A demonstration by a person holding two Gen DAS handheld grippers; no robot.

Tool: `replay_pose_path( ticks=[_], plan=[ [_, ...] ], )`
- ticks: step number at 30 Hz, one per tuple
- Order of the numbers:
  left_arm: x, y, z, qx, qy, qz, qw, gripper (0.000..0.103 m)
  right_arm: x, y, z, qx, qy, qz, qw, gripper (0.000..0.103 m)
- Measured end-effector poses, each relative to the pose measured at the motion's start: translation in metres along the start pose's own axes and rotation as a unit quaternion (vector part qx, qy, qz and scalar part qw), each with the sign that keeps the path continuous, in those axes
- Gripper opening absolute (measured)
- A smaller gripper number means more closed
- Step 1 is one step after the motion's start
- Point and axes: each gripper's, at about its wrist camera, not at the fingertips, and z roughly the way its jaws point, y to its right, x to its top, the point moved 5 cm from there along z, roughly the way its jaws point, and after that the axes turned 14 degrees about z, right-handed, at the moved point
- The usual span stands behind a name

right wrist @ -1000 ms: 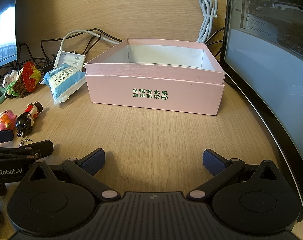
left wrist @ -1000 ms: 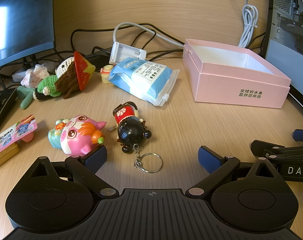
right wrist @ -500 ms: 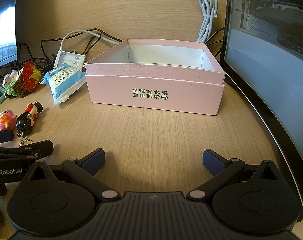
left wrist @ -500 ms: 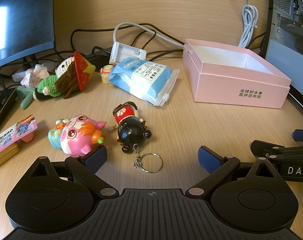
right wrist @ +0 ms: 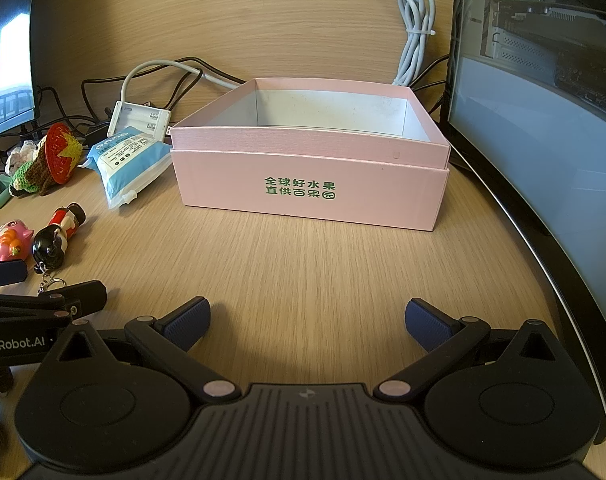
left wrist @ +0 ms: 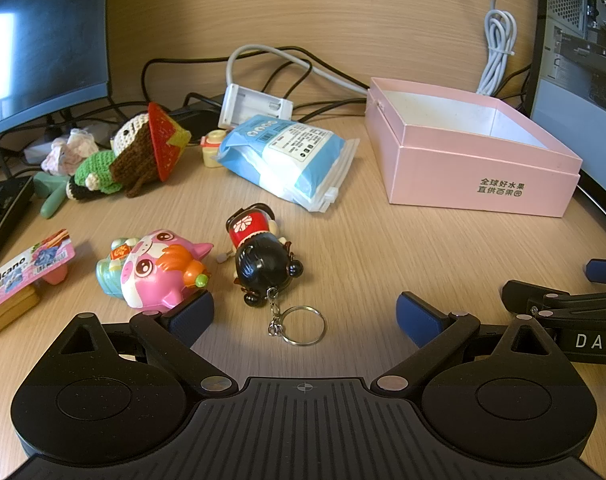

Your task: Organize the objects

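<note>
My left gripper [left wrist: 305,314] is open and empty, low over the desk. Just ahead of it lie a black-haired doll keychain [left wrist: 263,258] with its ring [left wrist: 301,325] between my fingers, and a pink pig toy [left wrist: 159,270] by my left fingertip. Farther back lie a blue tissue pack [left wrist: 287,156] and a crocheted doll [left wrist: 139,156]. The open pink box [left wrist: 475,160] stands at the right. My right gripper [right wrist: 307,322] is open and empty, facing the pink box [right wrist: 311,184], whose inside looks empty.
A Volcano card [left wrist: 23,270] lies at the left edge. A white charger [left wrist: 255,106] and cables [left wrist: 287,60] lie at the back. Monitors stand at the left [left wrist: 35,40] and right [right wrist: 543,120]. A wooden wall closes the back.
</note>
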Motion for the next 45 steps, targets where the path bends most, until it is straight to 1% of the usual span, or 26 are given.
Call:
replay_pose_path(
  ticks=[39,42,45],
  plan=[
    [0.0000,-0.0002,0.0000,0.002,0.000,-0.001,1.0000,0.101,0.0002,-0.0005,0.0003,0.000,0.000,0.000,1.000,0.103],
    [-0.0002,-0.0004,0.0000,0.006,-0.001,-0.001,1.0000,0.101,0.0002,-0.0004,0.0004,0.000,0.000,0.000,1.000,0.103],
    [-0.0009,0.0003,-0.0010,0.019,-0.003,-0.005,0.9998,0.101,0.0002,-0.0004,0.0005,0.000,0.000,0.000,1.000,0.103]
  ],
)
